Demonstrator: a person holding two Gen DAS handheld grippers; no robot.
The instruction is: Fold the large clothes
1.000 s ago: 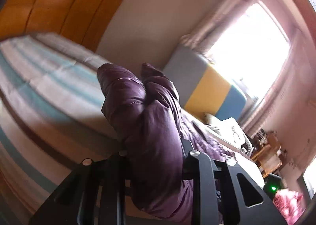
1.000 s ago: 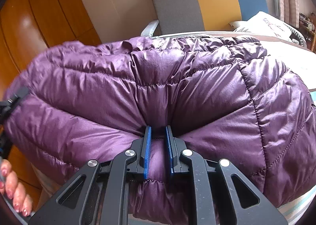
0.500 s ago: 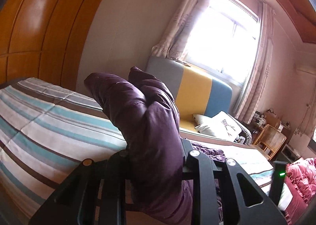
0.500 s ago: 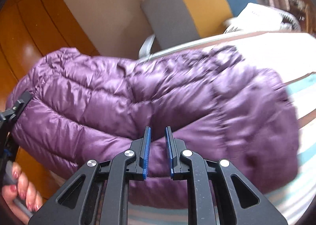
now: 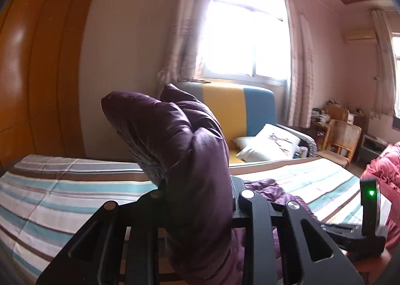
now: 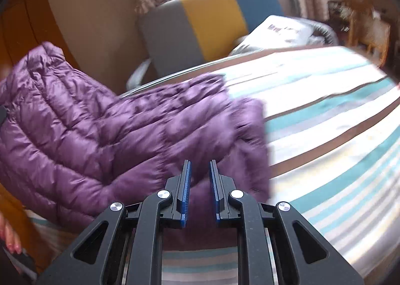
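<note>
Purple jacket (image 6: 120,135) lengthwise across bed (image 6: 337,135)

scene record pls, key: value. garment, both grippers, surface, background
garment: purple puffer jacket, partly lifted off the bed
left gripper: shut on a thick bunch of the jacket
right gripper: fingers pinch a fold of the jacket edge
surface: striped bedspread
background: grey, yellow and blue sofa, white pillow, bright window

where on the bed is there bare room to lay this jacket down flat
The striped bedspread is bare right of the purple jacket, toward the pillows. It is crowded at the right edge, by the pink bedding.
</note>
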